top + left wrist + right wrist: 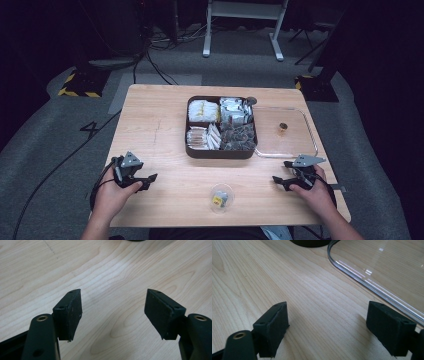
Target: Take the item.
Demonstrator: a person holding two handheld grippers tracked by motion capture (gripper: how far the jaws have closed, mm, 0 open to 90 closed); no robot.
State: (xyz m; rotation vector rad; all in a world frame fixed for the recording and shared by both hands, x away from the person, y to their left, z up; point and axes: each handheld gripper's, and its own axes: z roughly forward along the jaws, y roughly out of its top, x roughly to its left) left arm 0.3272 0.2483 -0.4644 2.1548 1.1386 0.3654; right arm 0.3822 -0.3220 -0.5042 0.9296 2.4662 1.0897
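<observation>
My left gripper [148,180] rests low over the table's front left corner, held in a hand. In the left gripper view its jaws [113,306] stand open over bare wood, nothing between them. My right gripper [280,181] sits near the front right, also open, with only wood between its pads [327,313]. A dark brown four-compartment tray [220,153] of wrapped snacks stands mid-table. A clear plastic lid [312,136] lies to its right, and its curved rim [362,280] passes just beyond my right gripper's right jaw.
A small brown object [283,128] sits on the clear lid. A small clear cup [221,197] holding something yellow stands near the front edge between the two hands. The tray's dark corner [309,242] shows at the top of the right gripper view.
</observation>
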